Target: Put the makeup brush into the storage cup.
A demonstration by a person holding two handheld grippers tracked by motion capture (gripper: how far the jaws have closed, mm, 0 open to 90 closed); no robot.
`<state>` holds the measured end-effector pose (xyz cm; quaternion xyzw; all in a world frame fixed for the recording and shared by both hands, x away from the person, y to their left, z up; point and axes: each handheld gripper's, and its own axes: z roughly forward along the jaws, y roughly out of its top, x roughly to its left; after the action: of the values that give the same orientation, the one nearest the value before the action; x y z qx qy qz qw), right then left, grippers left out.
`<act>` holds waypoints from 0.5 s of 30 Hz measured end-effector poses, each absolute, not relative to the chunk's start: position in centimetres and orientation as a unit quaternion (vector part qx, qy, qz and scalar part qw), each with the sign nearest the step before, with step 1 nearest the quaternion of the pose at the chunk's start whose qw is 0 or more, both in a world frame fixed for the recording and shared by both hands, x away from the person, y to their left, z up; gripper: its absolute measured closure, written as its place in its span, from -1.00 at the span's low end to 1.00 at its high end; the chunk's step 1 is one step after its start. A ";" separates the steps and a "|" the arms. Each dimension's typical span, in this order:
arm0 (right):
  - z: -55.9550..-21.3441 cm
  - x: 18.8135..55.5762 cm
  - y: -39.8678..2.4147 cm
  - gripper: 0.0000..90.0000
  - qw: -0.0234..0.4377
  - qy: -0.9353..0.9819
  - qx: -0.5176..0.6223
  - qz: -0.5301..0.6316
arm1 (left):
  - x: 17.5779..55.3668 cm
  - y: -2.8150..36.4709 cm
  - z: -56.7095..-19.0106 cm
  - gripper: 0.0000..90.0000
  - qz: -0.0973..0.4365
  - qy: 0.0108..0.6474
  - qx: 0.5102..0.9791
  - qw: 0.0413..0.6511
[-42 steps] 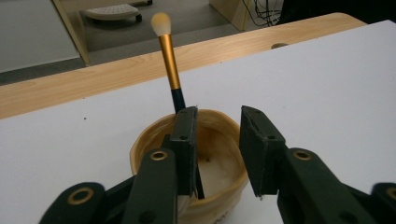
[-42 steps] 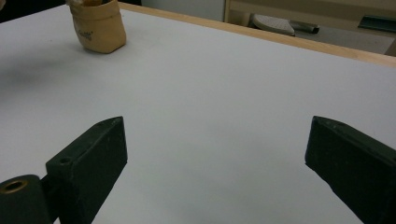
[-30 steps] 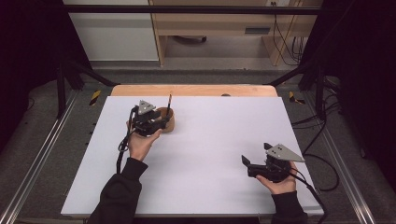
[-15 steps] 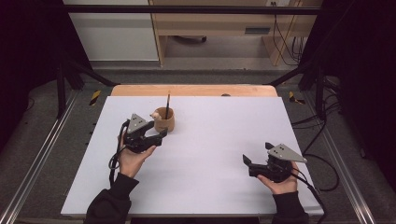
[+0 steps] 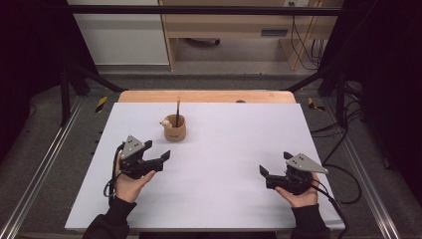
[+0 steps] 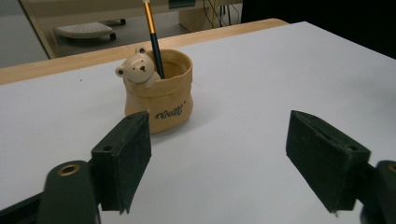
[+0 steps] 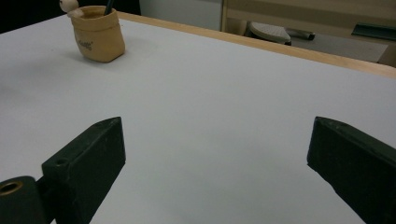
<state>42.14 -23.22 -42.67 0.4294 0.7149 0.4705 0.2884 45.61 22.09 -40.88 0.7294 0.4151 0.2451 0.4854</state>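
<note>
The left gripper (image 5: 158, 153) has just been opening; its jaws stand spread, nothing between them. The pen holder (image 6: 159, 91), pen (image 6: 152, 35) upright inside, stands just beyond the fingertips. Withdraw clear without nudging it. The right gripper (image 5: 263, 172) rests spread, empty.

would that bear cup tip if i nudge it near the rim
Probably not easily: the cup is squat with a broad base flat on the table. It looks like glazed ceramic, so likely stiff, somewhat slippery, and chippable. The pencil leans loosely inside and could rattle or shift.
</note>
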 end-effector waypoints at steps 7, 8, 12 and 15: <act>-42.6 42.0 -23.3 -0.92 0.288 0.719 0.423 0.470 | 44.4 23.4 -41.9 -0.67 0.247 0.419 0.726 0.486; -42.6 42.0 -23.3 -0.92 0.287 0.719 0.423 0.471 | 44.3 23.6 -42.0 -0.68 0.246 0.421 0.727 0.483; -42.6 41.9 -23.4 -0.92 0.286 0.722 0.420 0.470 | 43.9 24.5 -42.3 -0.71 0.245 0.427 0.724 0.484; -42.6 41.9 -23.4 -0.92 0.285 0.725 0.416 0.468 | 43.7 25.1 -42.5 -0.72 0.244 0.428 0.722 0.485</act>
<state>41.90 -23.36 -42.61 0.4163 0.7252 0.4682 0.2855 43.66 25.14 -42.48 0.7225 0.4284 0.2441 0.4847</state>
